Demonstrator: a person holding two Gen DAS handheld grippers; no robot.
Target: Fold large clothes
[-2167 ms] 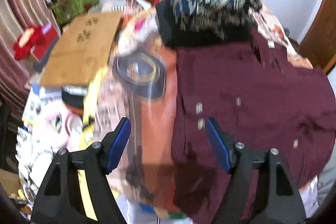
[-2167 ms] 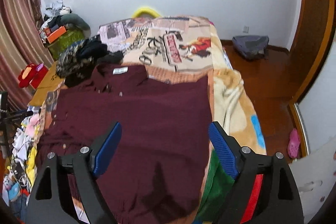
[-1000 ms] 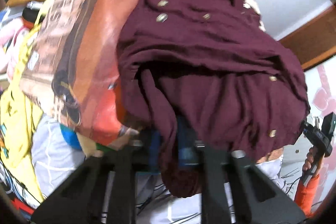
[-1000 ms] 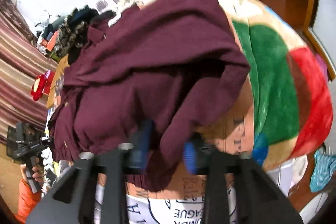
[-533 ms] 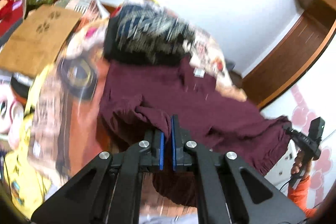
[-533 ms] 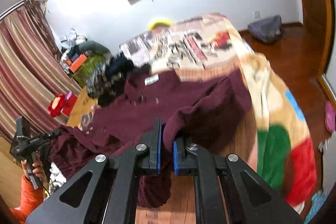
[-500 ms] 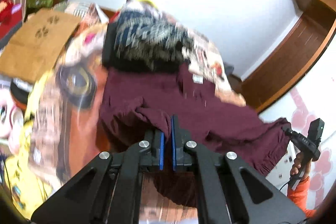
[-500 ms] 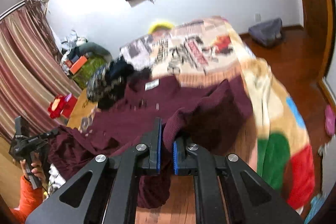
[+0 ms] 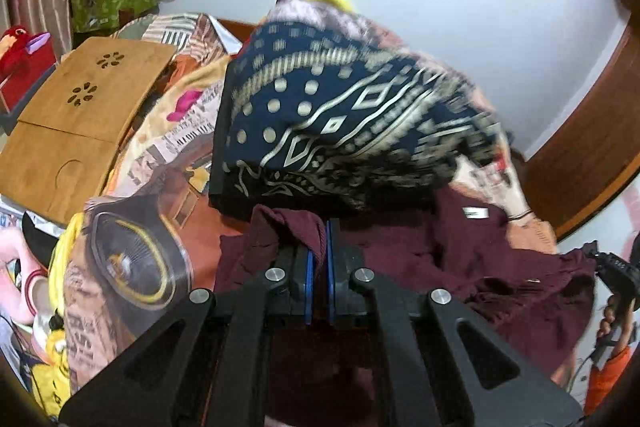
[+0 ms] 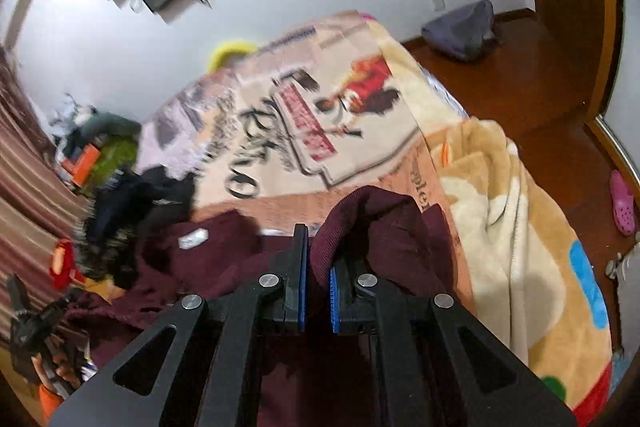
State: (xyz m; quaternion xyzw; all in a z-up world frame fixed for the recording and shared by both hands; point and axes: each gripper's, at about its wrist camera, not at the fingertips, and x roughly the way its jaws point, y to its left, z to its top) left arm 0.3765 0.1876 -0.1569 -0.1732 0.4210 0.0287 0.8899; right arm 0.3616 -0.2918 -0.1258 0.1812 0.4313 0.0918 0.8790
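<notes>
Left tool (image 9: 317, 259) and right tool (image 10: 317, 269) both raised, clamped on maroon knit shirt (image 9: 460, 259), hem carried further toward navy patterned cloth pile (image 9: 340, 123) on bed (image 10: 500, 211).

The printed blanket (image 10: 360, 131) on the bed carries large black lettering and newspaper-style columns, too blurred to read; only the letters "pled" show at its orange edge near the maroon garment (image 10: 240, 243). A white tag (image 10: 193, 239) on that garment's collar bears marks too small to make out.
</notes>
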